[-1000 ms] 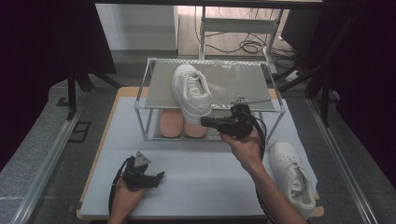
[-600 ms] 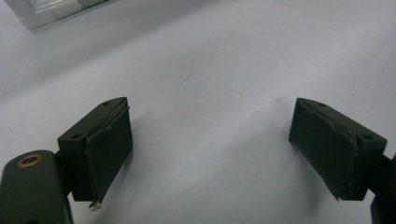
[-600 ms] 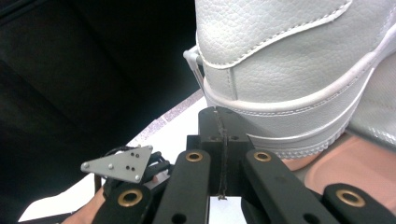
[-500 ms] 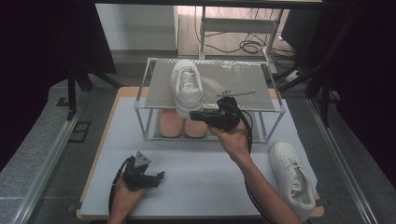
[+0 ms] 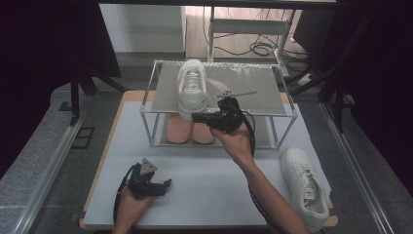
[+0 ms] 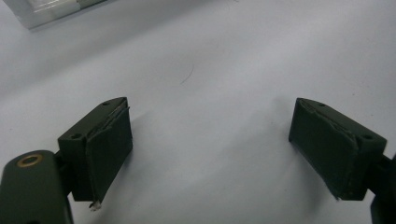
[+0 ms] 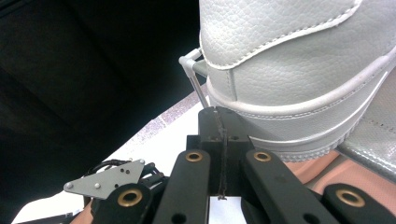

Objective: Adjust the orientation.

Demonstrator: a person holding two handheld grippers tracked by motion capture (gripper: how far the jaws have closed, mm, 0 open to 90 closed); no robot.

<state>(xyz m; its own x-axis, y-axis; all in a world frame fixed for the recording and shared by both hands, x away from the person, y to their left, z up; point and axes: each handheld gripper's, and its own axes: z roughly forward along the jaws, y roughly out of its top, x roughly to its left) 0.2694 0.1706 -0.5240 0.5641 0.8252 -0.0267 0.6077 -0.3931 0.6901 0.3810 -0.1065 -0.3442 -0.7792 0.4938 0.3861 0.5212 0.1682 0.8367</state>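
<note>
Right hand-held gripper (image 5: 196,117): jaws pressed together, nothing between them, tips just at the heel of the white leather low-top sneaker (image 5: 191,87) that lies on the top deck of the silver metal-framed two-tier shoe rack (image 5: 285,87). In the right gripper view the closed tips (image 7: 219,122) sit directly below and against the heel's sole edge (image 7: 299,70), which overhangs the rack's front rim.

Step in hand, as I judge it: nudging the sneaker to sit square on the deck with the closed tips.
- Push low, on the rubber sole band rather than the soft heel collar, so the shoe slides and does not tip.
- Keep the push in line with the shoe's length; an off-centre push would swing the toe.
- Go slow; the deck looks slick.

Left hand-held gripper (image 5: 163,184): jaws wide apart, empty, resting over the white table (image 5: 209,185), near the person.

Second white sneaker (image 5: 304,187) lies on the table, right of and nearer than the right hand-held gripper. Pink soles (image 5: 190,131) lie on the lower tier.

Writing: no legible brand or label on either shoe.
</note>
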